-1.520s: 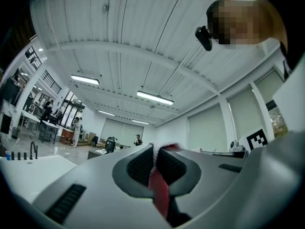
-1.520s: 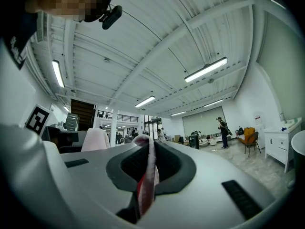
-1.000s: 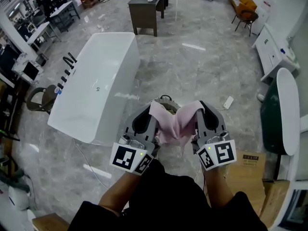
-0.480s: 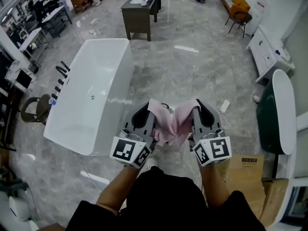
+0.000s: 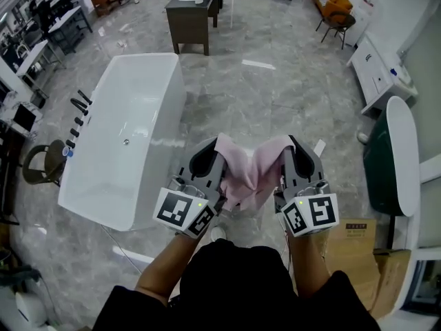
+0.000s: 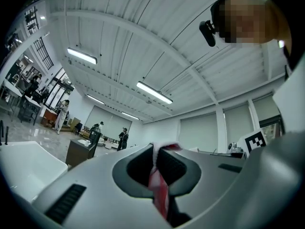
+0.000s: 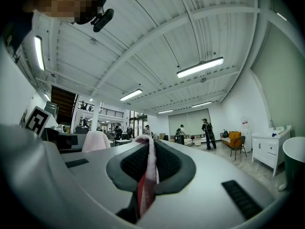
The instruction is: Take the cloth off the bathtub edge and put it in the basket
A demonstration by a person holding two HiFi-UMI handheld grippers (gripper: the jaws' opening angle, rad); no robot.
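Observation:
A pink cloth (image 5: pixel 251 174) hangs stretched between my two grippers, in front of my body and above the marble floor. My left gripper (image 5: pixel 219 149) is shut on its left corner, and my right gripper (image 5: pixel 289 147) is shut on its right corner. Both grippers tilt upward. In the left gripper view the cloth (image 6: pixel 157 185) shows as a thin pink strip pinched between the jaws of the left gripper (image 6: pixel 155 149). The right gripper view shows the same pinch on the cloth (image 7: pixel 147 180) by the right gripper (image 7: pixel 150 142). The white bathtub (image 5: pixel 131 136) stands to my left with a bare edge. No basket is visible.
A dark vanity cabinet (image 5: pixel 187 9) stands beyond the bathtub. A green and white tub (image 5: pixel 393 164) and a cardboard box (image 5: pixel 351 243) are on my right. A chair (image 5: pixel 38 164) sits left of the bathtub. People stand far off across the hall.
Both grippers keep the cloth between them at about the same spot. The view has drifted, so the bathtub sits lower and further left. A round rim seen behind the cloth earlier is now covered.

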